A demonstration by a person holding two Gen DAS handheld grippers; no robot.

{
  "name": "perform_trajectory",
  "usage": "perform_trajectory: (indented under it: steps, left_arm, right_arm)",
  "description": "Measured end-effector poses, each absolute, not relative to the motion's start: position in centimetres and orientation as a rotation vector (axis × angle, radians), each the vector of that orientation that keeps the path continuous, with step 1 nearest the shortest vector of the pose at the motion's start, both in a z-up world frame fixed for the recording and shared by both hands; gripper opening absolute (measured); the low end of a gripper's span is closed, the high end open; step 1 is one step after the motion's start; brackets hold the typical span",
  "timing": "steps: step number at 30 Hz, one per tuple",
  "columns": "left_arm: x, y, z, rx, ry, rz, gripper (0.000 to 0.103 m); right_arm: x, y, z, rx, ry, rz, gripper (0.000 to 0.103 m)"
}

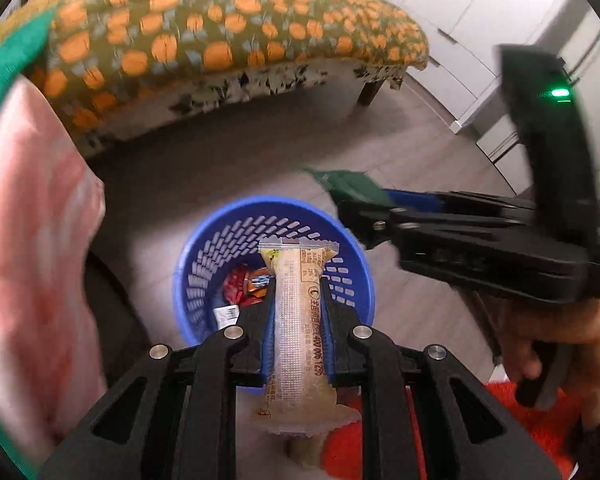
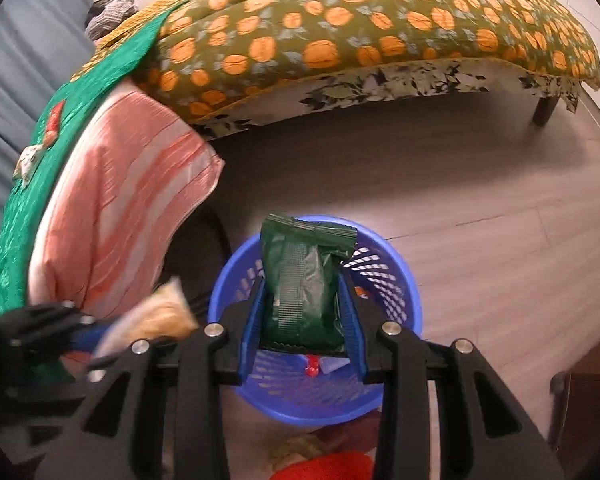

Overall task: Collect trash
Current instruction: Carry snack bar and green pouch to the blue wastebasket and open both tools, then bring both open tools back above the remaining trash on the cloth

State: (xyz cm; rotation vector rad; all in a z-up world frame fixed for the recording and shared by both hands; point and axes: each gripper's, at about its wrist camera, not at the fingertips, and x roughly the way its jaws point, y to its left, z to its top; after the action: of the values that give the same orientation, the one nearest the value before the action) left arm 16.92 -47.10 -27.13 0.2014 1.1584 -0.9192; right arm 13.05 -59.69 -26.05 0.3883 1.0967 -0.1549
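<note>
A blue plastic basket (image 1: 196, 252) (image 2: 404, 280) stands on the floor with several wrappers in its bottom. My left gripper (image 1: 298, 304) is shut on a long beige snack wrapper (image 1: 298, 320) and hangs over the basket. My right gripper (image 2: 306, 300) is shut on a dark green snack packet (image 2: 304, 280), also above the basket. In the left wrist view the right gripper (image 1: 332, 184) comes in from the right with the green packet (image 1: 348, 182), held by a hand (image 1: 540, 340). The left gripper (image 2: 100, 332) and its beige wrapper (image 2: 160, 316) show blurred at the left of the right wrist view.
A bed with an orange-patterned quilt (image 1: 228, 36) (image 2: 360, 36) stands behind the basket. A pink striped cloth (image 1: 32, 260) (image 2: 132, 208) and green cloth (image 2: 100, 76) hang at the left. Something red (image 1: 540, 420) (image 2: 328, 468) lies on the grey floor (image 2: 480, 200) nearby. White cabinets (image 1: 480, 20) line the right.
</note>
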Motion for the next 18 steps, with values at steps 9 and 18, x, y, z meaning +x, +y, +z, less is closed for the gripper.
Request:
perform_trajectory:
  steps: [9, 18]
  left_arm:
    - [18.9, -48.8, -31.1, 0.147, 1.172, -0.873, 0.066]
    - [16.1, -46.7, -24.9, 0.104, 1.006, -0.881, 0.084]
  right_arm:
    - [13.0, -61.9, -26.1, 0.440, 1.043, -0.200, 0.067]
    - [12.0, -62.6, -23.1, 0.413, 0.947, -0.321, 0.080]
